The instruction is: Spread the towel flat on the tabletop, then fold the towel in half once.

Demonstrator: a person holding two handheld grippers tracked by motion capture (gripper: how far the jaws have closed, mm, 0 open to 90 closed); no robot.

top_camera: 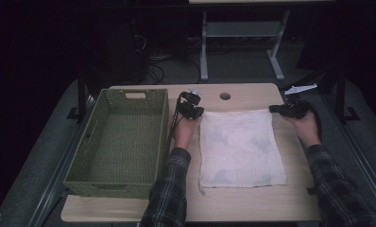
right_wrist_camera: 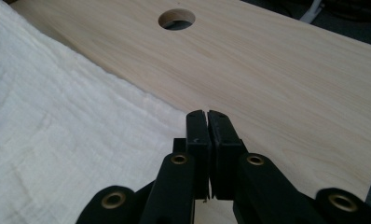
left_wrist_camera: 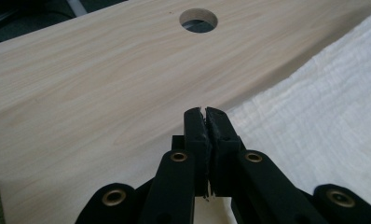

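Cloth [top_camera: 240, 147]: white, spread flat on your table, wrinkled, right of the basket.
Left gripper [top_camera: 195, 112]: jaws pressed together, nothing visibly pinched, at the cloth's far left corner.
Right gripper [top_camera: 274, 109]: jaws pressed together too, at the cloth's far right corner.
Table [top_camera: 252, 201]: pale wood, round hole [top_camera: 225, 96] beyond the cloth.
Basket [top_camera: 96, 137]: green woven, left of the cloth.
Room: dark; grey floor and desk legs [top_camera: 204, 47] beyond the cloth.

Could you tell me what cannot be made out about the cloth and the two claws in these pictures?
- High view: whether the left claw and right claw pinch the cloth; too small and dark.
- Both gripper views: the cloth's near part, cut off by the frame edges.
- High view: the basket's near inner wall, hidden by its rim.
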